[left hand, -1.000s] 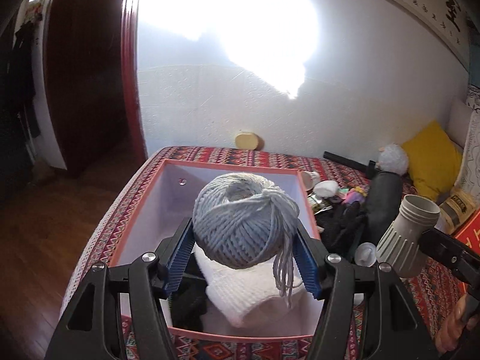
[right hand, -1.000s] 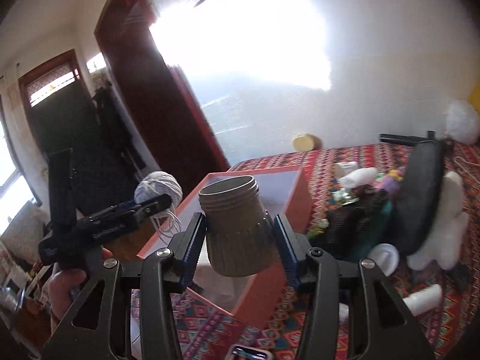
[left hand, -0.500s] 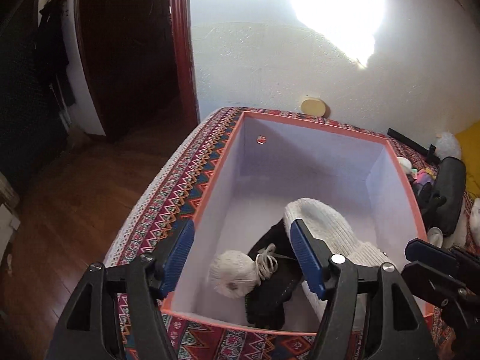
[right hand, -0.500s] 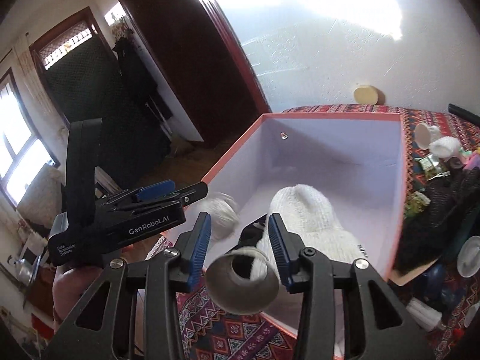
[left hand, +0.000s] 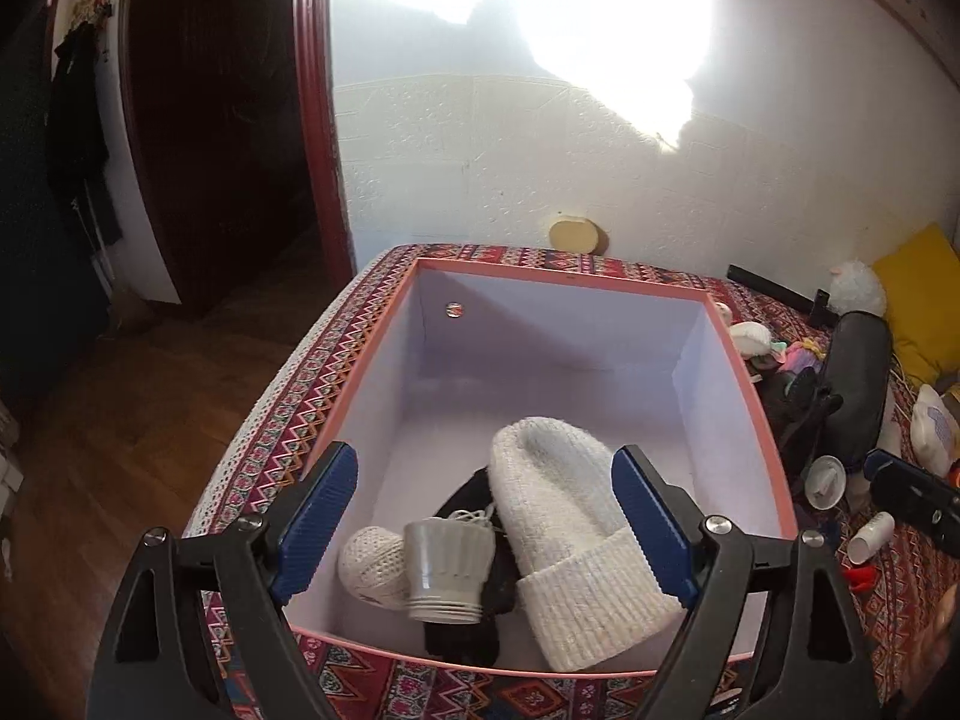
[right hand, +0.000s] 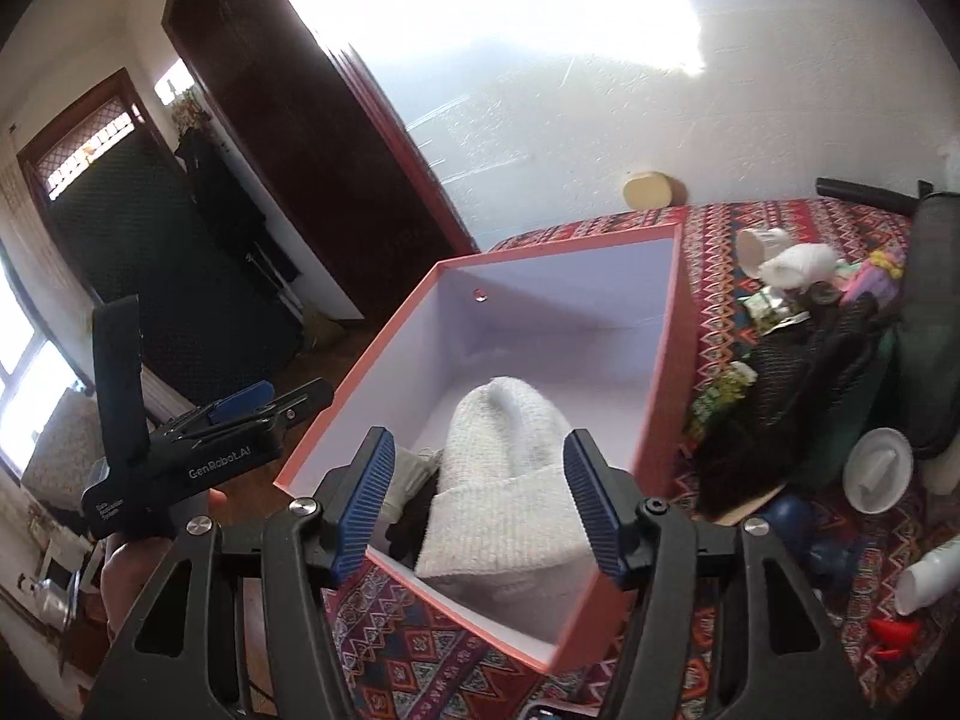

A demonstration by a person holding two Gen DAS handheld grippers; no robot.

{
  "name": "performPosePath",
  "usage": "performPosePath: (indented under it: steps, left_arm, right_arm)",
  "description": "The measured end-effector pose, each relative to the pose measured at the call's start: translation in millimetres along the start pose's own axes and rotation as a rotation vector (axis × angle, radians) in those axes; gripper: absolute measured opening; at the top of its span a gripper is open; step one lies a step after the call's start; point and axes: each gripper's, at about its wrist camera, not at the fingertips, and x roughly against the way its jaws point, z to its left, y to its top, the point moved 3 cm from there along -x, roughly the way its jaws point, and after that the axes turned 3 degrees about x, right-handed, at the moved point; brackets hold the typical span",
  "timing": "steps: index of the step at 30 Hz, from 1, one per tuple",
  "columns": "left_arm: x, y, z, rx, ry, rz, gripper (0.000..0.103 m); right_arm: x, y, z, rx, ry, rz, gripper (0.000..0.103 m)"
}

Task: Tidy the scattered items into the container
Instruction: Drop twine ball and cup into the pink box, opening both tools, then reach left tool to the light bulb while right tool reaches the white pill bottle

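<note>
Drop step is done: yarn ball [left hand: 372,564] & ribbed grey cup [left hand: 447,570] lie in the pink box [left hand: 747,396] beside the white beanie [left hand: 564,516]. Left gripper [left hand: 483,522] & right gripper [right hand: 480,498] jaws are opening, nothing between. Next: swing right to the clutter, prob. the white bottle [right hand: 930,582].

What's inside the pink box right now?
The box holds a white knit hat, yarn ball, grey ribbed cup and a dark item partly covered, so unidentifiable.
</note>
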Motion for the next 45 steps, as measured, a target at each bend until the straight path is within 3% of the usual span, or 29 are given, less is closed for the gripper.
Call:
performPosePath:
  steps: [9,12,15,17,19,22,30,40,45]
  left_arm:
    - [6,-13,-137,-0.181,-0.135,0.026,0.087]
    - [1,-27,-188,-0.257,-0.168,0.053,0.087]
    - [-12,-50,-235,-0.32,-0.236,0.141,0.087]
    - [-18,-68,-256,-0.367,-0.261,0.194,0.087]
    - [-26,-85,-276,-0.415,-0.272,0.245,0.087]
    - [-41,-109,-288,-0.468,-0.272,0.337,0.087]
    - [-84,-139,-280,-0.434,-0.262,0.494,0.087]
    - [-99,-144,-280,-0.404,-0.319,0.488,0.09]
    - [-99,-152,-287,-0.451,-0.322,0.473,0.103]
  right_arm:
    - [96,-6,-105,-0.152,-0.192,-0.117,0.061]
    - [113,-19,-136,-0.201,-0.253,-0.131,0.068]
    - [119,-37,-170,-0.196,-0.33,-0.104,0.084]
    - [116,-51,-192,-0.153,-0.391,-0.06,0.087]
    - [104,-64,-211,-0.095,-0.458,0.041,0.088]
    - [87,-80,-229,-0.059,-0.478,0.156,0.088]
    - [76,-92,-250,-0.125,-0.461,0.218,0.099]
    - [54,-100,-254,-0.074,-0.508,0.285,0.102]
    - [49,-99,-254,-0.075,-0.491,0.283,0.102]
